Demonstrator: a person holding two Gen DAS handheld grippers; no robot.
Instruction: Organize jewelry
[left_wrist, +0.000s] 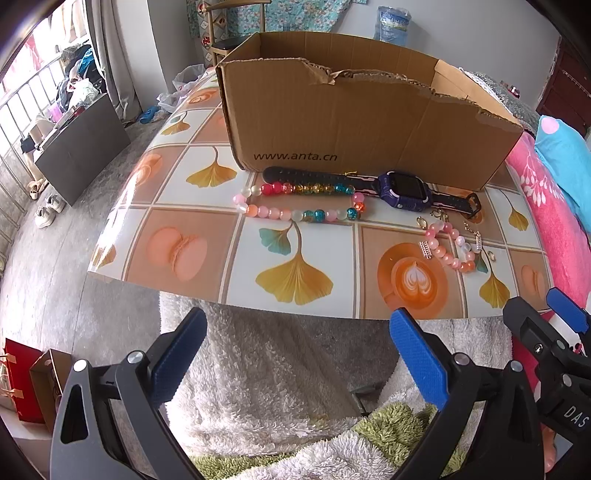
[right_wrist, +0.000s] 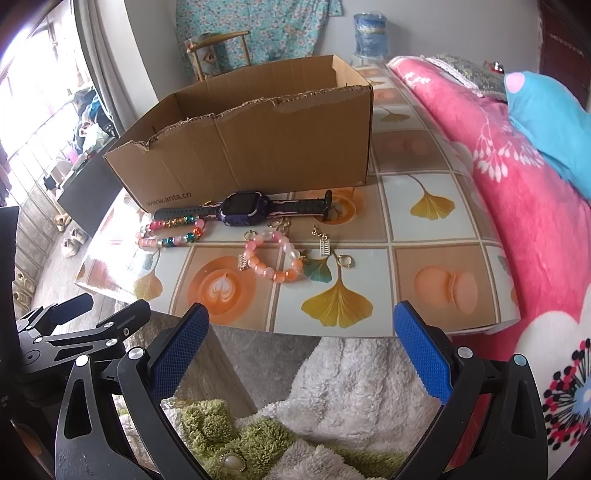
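An open cardboard box (left_wrist: 332, 125) (right_wrist: 258, 155) stands on the patterned table. In front of it lie a purple watch (left_wrist: 404, 186) (right_wrist: 242, 208), a multicoloured bead necklace (left_wrist: 295, 201) (right_wrist: 171, 232), a pink bead bracelet (left_wrist: 448, 249) (right_wrist: 275, 258) and small metal clasps and earrings (left_wrist: 424, 251) (right_wrist: 325, 245). My left gripper (left_wrist: 299, 343) is open and empty, held short of the table's near edge. My right gripper (right_wrist: 301, 339) is open and empty, also before the near edge.
A pink floral blanket (right_wrist: 517, 184) and a blue pillow (right_wrist: 554, 122) lie along the table's right side. White and green fluffy fabric (left_wrist: 277, 387) (right_wrist: 332, 406) lies below the near edge. A chair (right_wrist: 218, 48) and a water bottle (right_wrist: 369, 33) stand behind the table.
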